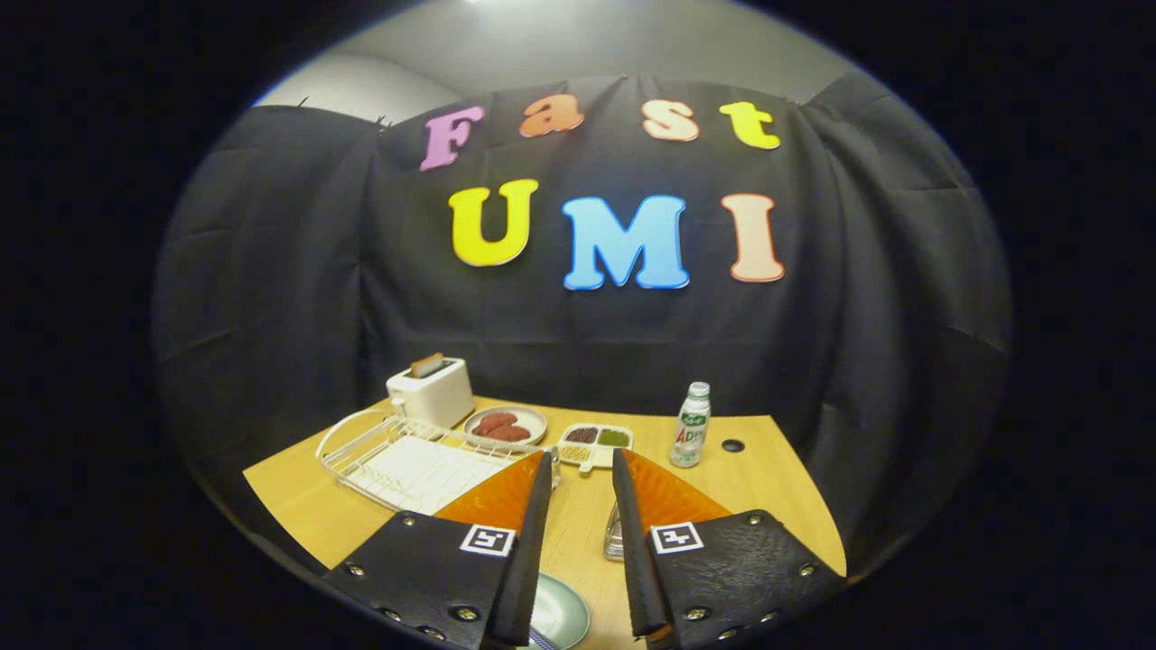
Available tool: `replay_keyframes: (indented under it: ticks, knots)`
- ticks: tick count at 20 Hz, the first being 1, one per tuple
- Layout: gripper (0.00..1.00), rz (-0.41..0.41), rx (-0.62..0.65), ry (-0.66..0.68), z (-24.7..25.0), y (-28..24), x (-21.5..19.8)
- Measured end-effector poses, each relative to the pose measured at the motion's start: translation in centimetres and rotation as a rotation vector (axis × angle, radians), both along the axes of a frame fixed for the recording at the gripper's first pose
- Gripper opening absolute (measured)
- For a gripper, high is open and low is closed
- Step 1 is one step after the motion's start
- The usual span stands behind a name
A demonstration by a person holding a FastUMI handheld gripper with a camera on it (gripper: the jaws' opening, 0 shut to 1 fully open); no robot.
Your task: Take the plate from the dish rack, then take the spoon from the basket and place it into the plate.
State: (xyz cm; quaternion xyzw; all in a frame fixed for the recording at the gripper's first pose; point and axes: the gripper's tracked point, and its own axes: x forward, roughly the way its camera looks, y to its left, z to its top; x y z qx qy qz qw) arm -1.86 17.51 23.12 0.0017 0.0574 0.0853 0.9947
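Plate (pixel 560 614) lies flat on the surface (pixel 768 469) close beneath our gripper (pixel 582 465), between the bases of the fingers, so we judge the first step done; the dish rack (pixel 406 460) to the left looks bare. Our fingers stand apart and grasp nothing. We cannot make out the spoon or its basket, so that part remains. Beyond the fingers sit a toaster (pixel 433 390), a dish of food (pixel 506 424), a divided tray (pixel 596 442) and a bottle (pixel 692 424); a glass (pixel 615 537) hugs the right finger, easily knocked.
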Motion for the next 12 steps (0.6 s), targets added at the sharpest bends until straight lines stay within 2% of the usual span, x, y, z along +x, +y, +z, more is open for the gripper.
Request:
replay_keyframes:
  ticks: [1,4,8,12]
  knots:
    - [0.40,-0.023,0.026,-0.045,2.0,-1.3,0.0]
    - [0.96,-0.083,0.104,-0.162,5.6,-4.3,0.1]
    - [0.97,-0.147,0.127,-0.151,4.4,-7.5,0.5]
    - [0.97,-0.165,0.115,-0.128,2.9,-9.2,1.0]
